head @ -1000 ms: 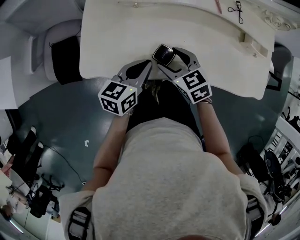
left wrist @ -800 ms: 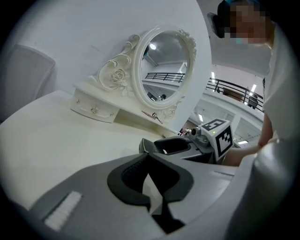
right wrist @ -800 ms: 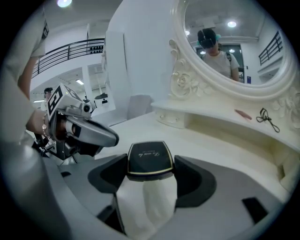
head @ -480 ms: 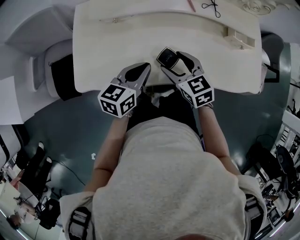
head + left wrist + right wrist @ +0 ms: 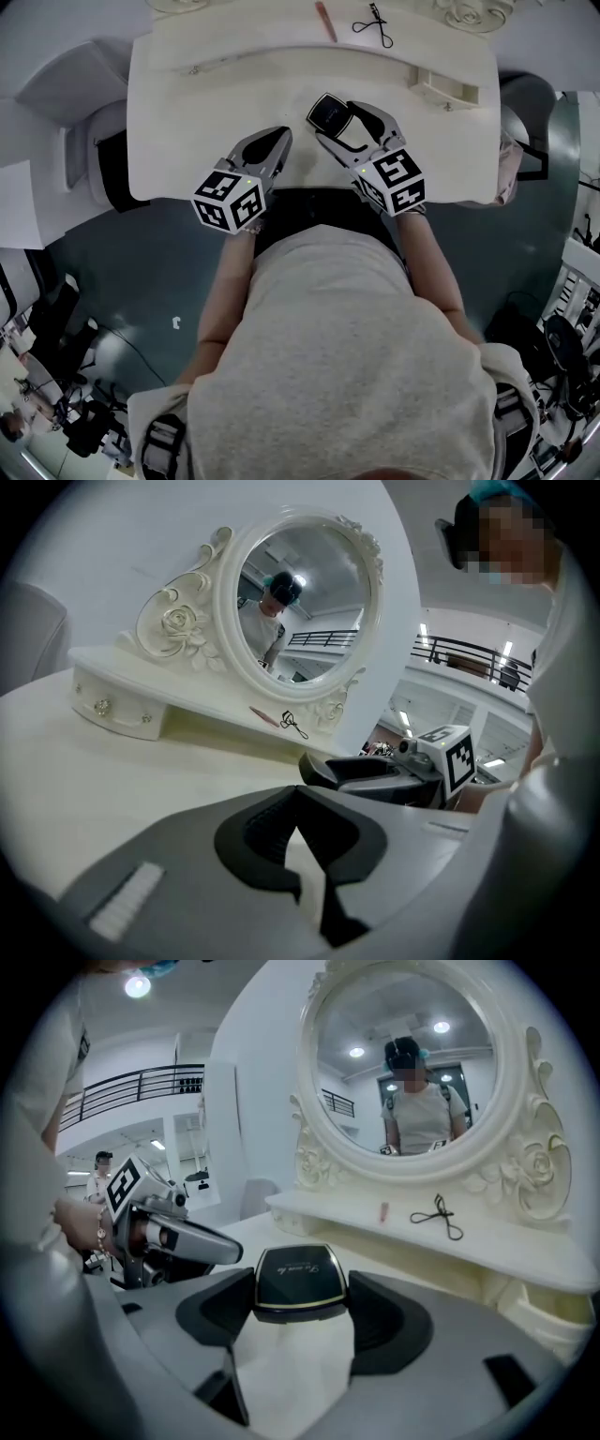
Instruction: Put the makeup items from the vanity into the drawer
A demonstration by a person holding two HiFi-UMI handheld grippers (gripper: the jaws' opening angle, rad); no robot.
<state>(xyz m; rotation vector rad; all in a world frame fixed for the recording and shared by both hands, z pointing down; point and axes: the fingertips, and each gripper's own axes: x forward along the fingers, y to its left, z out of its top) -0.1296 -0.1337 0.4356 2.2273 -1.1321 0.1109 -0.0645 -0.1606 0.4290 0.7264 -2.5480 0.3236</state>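
While standing at the near edge of the white vanity (image 5: 187,103), holds both grippers out over its top, side by side and close together. Grasps a black compact (image 5: 300,1281) in the right gripper (image 5: 302,1305): pinched by its two sides between the dark pads (image 5: 221,1309), lid up and level, with a thin gold rim and gold print on the lid too small to read. Sits at the very tips of the jaws, over bare tabletop toward the middle of the vanity and short of the raised shelf behind. Cannot tell whether resting on the surface or held just above it.

Has the left gripper (image 5: 296,808) clenched on nothing, tips pressed together, with only a thin wedge of white tabletop visible behind them. Lies just left of the right gripper, pointing the same way, closer to the front edge.

Farther back: a round mirror (image 5: 300,592) in a carved white frame with roses, standing on a raised shelf (image 5: 511,1237). On that shelf, side by side but apart: a thin pink stick (image 5: 324,21) and, to its right in the head view, a black eyelash curler (image 5: 375,21). At the shelf's left end, a small drawer front (image 5: 122,712) with two knobs, shut. Toward the right end, in the head view, a small drawer (image 5: 441,86), seemingly pulled out over the tabletop, contents not made out. Compact apart from it, to its left and nearer the person.
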